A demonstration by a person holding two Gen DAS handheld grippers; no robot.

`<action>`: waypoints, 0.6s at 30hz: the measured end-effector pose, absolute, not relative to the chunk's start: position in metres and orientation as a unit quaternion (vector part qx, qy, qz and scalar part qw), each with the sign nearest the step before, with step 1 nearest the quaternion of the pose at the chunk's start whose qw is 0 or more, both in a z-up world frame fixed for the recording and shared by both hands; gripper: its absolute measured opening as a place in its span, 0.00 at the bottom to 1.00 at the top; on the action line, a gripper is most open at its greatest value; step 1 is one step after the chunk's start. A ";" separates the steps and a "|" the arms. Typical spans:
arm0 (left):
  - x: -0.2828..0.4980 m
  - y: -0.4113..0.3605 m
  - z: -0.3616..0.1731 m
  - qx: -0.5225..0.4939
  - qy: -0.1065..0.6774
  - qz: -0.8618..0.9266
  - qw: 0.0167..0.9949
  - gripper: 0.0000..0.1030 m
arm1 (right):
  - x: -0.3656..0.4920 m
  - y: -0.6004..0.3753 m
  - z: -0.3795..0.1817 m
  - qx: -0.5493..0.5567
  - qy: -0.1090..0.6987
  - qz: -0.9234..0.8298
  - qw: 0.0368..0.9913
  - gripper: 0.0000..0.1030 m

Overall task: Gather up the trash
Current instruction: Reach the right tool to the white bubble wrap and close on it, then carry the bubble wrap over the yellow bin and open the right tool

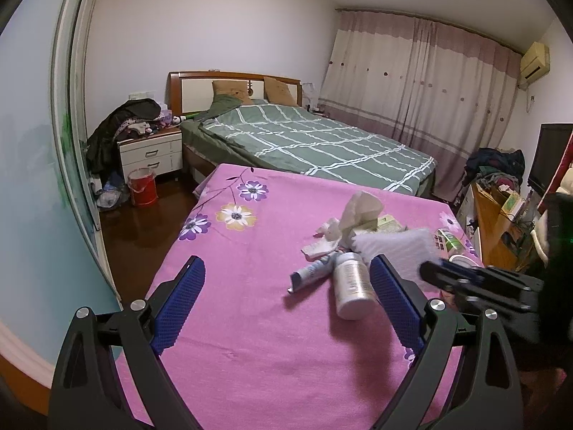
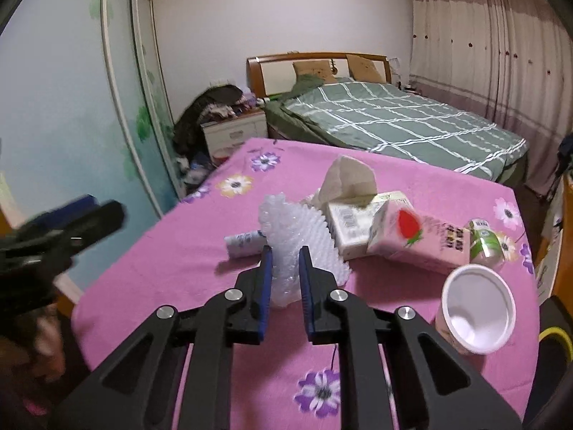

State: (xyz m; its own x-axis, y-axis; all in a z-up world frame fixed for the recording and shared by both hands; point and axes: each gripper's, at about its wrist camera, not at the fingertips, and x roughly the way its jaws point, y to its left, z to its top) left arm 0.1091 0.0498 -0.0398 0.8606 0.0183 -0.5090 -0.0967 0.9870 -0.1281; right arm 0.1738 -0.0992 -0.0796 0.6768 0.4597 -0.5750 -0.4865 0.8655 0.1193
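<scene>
Left wrist view: the left tool [image 1: 288, 288] hangs with its jaws spread wide over the pink floral desk [image 1: 250, 340], gripping nothing — a white bottle [image 1: 351, 286] lies just inside its right finger.

Right wrist view: the right tool [image 2: 285, 263] has its jaws drawn narrow, clamped on a sheet of bubble wrap [image 2: 293, 236] — lifted beside the tissue pack [image 2: 349, 222], strawberry carton [image 2: 422, 240] and paper cup [image 2: 476, 311].

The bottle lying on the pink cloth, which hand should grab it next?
Left, probably. The left gripper is open and empty, with the bottle lying near its right finger. The right gripper is shut on bubble wrap.
</scene>
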 end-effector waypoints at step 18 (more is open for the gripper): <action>0.121 0.015 -0.045 -0.055 0.276 -0.003 0.960 0.89 | 0.115 -0.225 -0.036 0.075 0.260 0.215 0.939 0.13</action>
State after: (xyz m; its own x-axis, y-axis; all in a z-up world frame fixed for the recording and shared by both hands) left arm 0.1205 0.0154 -0.0448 0.8481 -0.0355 -0.5287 -0.0252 0.9939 -0.1073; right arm 0.1147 -0.2248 -0.0357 0.7730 0.4417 -0.4553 -0.3640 0.8967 0.2519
